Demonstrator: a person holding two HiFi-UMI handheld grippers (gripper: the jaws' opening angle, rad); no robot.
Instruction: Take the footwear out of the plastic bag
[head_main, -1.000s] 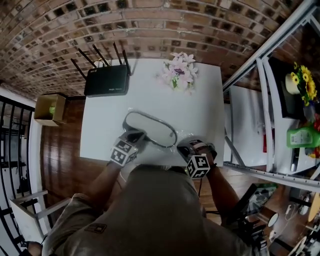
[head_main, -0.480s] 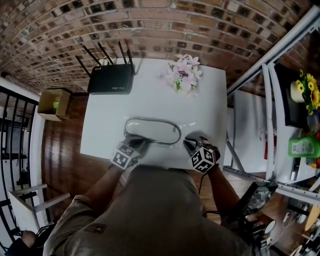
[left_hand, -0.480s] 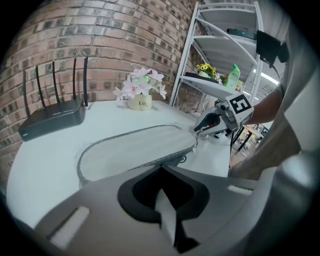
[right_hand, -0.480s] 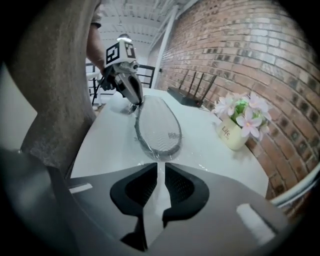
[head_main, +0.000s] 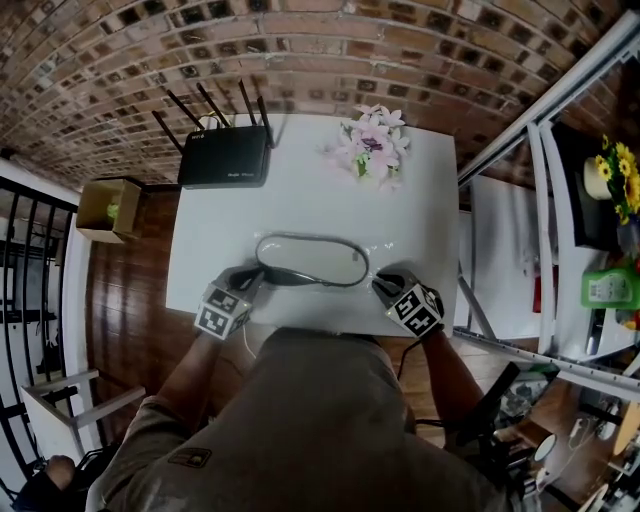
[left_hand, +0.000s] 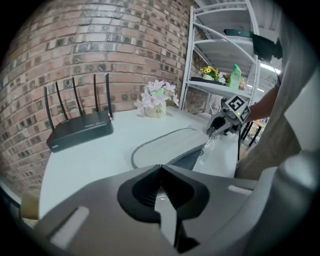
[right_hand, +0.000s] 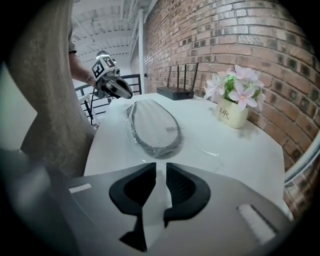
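Plastic, 1 bag (right_hand: 207, 148), 1 slipper (head_main: 310, 260), 2 grippers (head_main: 258, 277) (head_main: 382, 285)

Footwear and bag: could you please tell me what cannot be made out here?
Footwear near end: left gripper view, hidden behind left tool; what it pinches is unclear.
Bag outline: head view, clear film lost against white table.
Footwear print: right gripper view, too small.

1. White table (head_main: 300, 195): smooth, faintly glossy top.
2. Clear plastic bag (left_hand: 218, 142): thin, shiny, crinkled film.
3. Flat grey oval footwear (right_hand: 152, 120): finely woven matt face with a darker, rubbery-looking rim.
4. Black router (head_main: 225, 158): matt plastic.
5. Red-brown brick wall (head_main: 300, 50): rough and matt.
6. Brown wooden floor (head_main: 120, 290): glossy boards.
7. White shelf frame (left_hand: 191, 65): painted metal.
8. Left tool (left_hand: 160, 167): matt grey plastic with black ribbed pads.
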